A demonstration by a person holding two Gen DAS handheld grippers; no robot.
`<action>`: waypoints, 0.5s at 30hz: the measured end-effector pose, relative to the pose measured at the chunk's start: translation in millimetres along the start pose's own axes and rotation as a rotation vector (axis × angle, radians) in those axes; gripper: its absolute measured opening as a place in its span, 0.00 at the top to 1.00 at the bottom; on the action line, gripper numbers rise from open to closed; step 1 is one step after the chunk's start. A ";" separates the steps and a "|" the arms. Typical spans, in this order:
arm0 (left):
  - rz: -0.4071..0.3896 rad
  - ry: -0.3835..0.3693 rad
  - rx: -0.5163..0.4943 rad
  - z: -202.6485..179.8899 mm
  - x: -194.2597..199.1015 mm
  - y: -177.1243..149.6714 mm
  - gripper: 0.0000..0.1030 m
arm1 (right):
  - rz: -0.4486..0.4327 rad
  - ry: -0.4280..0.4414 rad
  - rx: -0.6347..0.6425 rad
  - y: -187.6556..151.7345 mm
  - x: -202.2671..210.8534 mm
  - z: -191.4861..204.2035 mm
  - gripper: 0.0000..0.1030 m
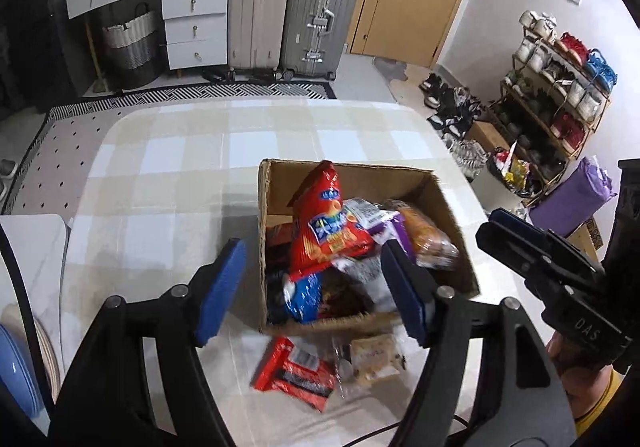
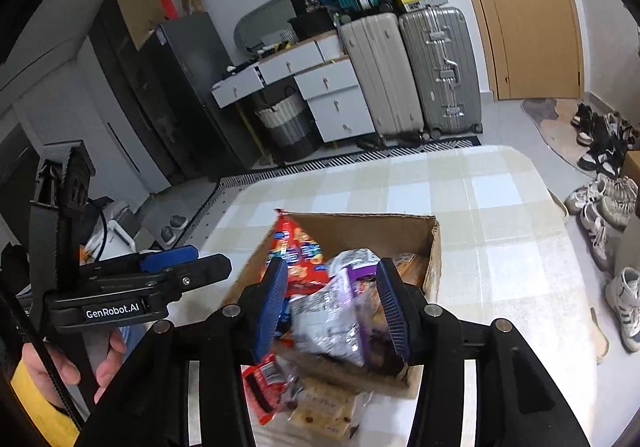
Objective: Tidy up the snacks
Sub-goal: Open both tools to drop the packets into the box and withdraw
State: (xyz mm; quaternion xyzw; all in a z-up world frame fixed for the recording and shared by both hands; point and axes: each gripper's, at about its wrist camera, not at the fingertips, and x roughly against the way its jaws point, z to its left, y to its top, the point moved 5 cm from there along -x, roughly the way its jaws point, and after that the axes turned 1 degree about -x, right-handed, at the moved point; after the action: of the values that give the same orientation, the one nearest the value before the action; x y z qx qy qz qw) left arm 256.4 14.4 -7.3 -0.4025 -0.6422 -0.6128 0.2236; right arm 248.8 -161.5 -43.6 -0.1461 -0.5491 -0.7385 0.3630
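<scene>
A cardboard box (image 1: 440, 191) sits on the checked table, full of snack bags. A red chip bag (image 1: 324, 223) stands tallest, with a purple and white bag (image 1: 376, 219) and an orange-brown packet (image 1: 428, 235) beside it. A red wrapper (image 1: 296, 371) and a clear cookie pack (image 1: 376, 359) lie on the table in front of the box. My left gripper (image 1: 316, 287) is open above the box's near edge, holding nothing. My right gripper (image 2: 332, 307) is open over the purple and white bag (image 2: 336, 311), which lies between its fingers; contact is unclear. The box (image 2: 434, 247), red wrapper (image 2: 260, 383) and cookie pack (image 2: 324, 407) also show in the right wrist view.
The checked table (image 1: 180, 167) extends behind and left of the box. A chair back (image 1: 28, 247) stands at the left. Suitcases (image 1: 292, 11), white drawers (image 1: 192, 27) and a shoe rack (image 1: 560, 87) stand beyond on the floor.
</scene>
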 end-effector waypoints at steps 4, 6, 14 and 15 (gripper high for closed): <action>-0.045 0.006 0.008 -6.2 32.0 -15.3 0.22 | -0.022 0.011 0.022 -9.9 21.4 12.0 0.42; -0.064 -0.005 0.016 -9.2 46.2 -22.6 0.22 | -0.044 0.014 0.045 -18.7 34.6 20.1 0.38; -0.112 0.025 0.042 -18.0 96.5 -66.9 0.21 | -0.091 0.050 0.130 -58.9 73.5 51.6 0.19; -0.121 0.042 0.040 -19.5 103.0 -71.8 0.20 | -0.095 0.053 0.142 -62.9 76.5 54.7 0.19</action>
State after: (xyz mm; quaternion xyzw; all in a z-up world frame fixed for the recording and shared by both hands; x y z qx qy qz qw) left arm 136.2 26.0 32.3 -0.3458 -0.6726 -0.6205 0.2075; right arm 141.9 -131.7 -21.6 -0.0742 -0.5964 -0.7178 0.3517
